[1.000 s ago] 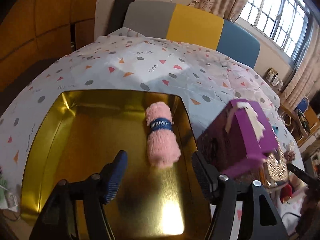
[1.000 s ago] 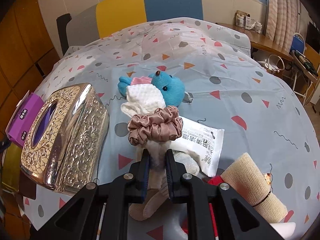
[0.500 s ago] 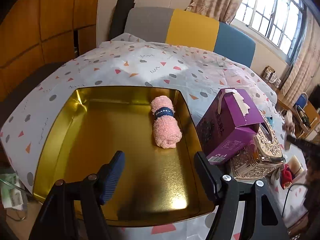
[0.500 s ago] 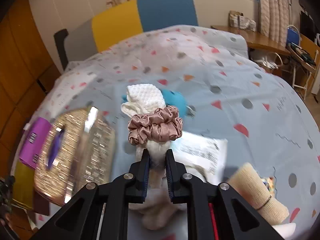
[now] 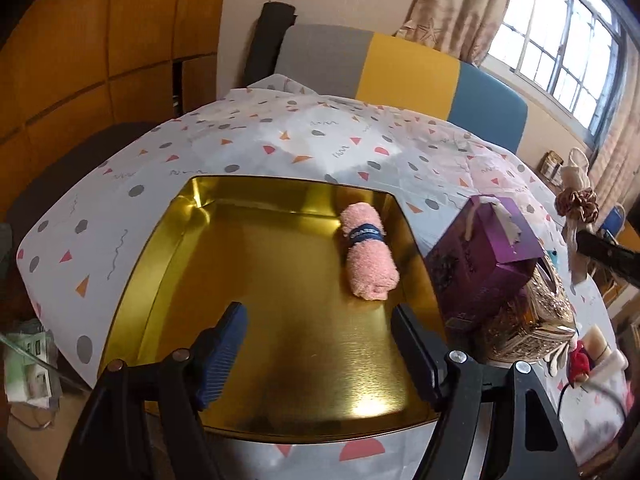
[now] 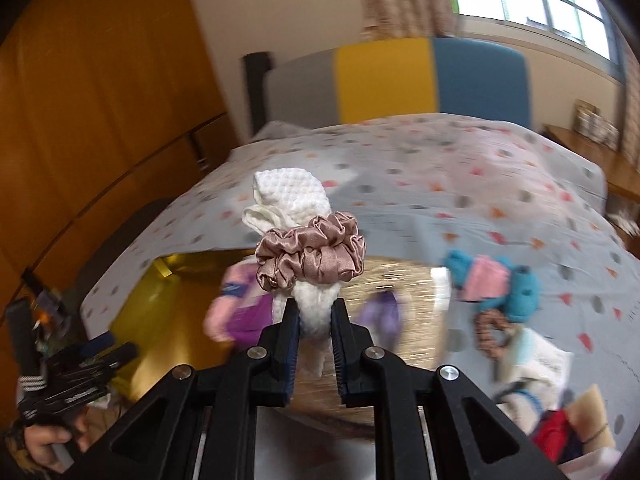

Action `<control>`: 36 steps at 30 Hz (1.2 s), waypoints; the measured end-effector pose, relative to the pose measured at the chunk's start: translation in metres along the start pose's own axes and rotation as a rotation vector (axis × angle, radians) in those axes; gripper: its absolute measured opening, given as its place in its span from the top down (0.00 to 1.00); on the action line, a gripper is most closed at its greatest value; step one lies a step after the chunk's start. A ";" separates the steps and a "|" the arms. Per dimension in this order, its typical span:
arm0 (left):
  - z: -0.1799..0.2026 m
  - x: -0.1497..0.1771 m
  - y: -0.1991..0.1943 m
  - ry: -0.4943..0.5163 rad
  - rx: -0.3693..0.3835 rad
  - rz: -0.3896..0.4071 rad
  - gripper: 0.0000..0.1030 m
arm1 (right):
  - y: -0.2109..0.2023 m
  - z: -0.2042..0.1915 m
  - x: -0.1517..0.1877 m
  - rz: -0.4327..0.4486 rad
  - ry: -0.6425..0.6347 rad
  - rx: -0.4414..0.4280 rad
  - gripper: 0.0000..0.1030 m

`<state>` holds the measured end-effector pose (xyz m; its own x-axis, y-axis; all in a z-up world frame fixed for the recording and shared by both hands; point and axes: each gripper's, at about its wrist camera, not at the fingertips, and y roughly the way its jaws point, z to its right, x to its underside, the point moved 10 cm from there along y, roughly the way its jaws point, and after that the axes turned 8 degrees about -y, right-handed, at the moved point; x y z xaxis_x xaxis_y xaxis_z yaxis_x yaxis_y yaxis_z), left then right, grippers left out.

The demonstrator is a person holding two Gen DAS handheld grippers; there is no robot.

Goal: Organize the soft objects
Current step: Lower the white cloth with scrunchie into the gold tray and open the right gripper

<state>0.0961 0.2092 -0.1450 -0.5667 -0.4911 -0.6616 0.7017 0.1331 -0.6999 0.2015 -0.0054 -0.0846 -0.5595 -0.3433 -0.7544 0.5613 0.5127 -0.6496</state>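
Nearest, the right tool (image 6: 314, 322) is clamped on a white waffle cloth (image 6: 294, 196) ringed by a satin scrunchie (image 6: 310, 258), held aloft short of the gold tray (image 5: 280, 300), over which the left tool (image 5: 316, 344) hangs wide open and empty. Only a pink rolled towel (image 5: 370, 256) lies in the tray's far right corner; to the tray's right a blue plush toy (image 6: 516, 284) and other soft things remain unsorted.

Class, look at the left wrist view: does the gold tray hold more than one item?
No: only the pink rolled towel lies inside the gold tray, near its right wall.
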 end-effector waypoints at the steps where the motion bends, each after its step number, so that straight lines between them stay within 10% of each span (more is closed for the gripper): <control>1: -0.005 -0.001 0.000 -0.012 -0.005 0.001 0.27 | 0.002 -0.014 0.001 -0.006 -0.014 -0.017 0.86; 13: -0.060 -0.014 -0.008 -0.121 -0.063 0.040 0.27 | 0.073 -0.153 0.049 -0.222 -0.098 -0.179 0.86; 24: -0.062 -0.007 -0.003 -0.121 -0.059 0.015 0.26 | 0.120 -0.143 0.090 -0.344 -0.080 -0.123 0.68; 36: -0.038 -0.010 -0.011 -0.031 -0.053 0.045 0.25 | 0.082 -0.129 0.078 -0.233 -0.115 -0.053 0.66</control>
<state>0.0771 0.2450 -0.1409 -0.5212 -0.5099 -0.6844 0.7018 0.2004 -0.6837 0.1255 0.1110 -0.1848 -0.5948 -0.5427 -0.5930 0.3913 0.4488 -0.8034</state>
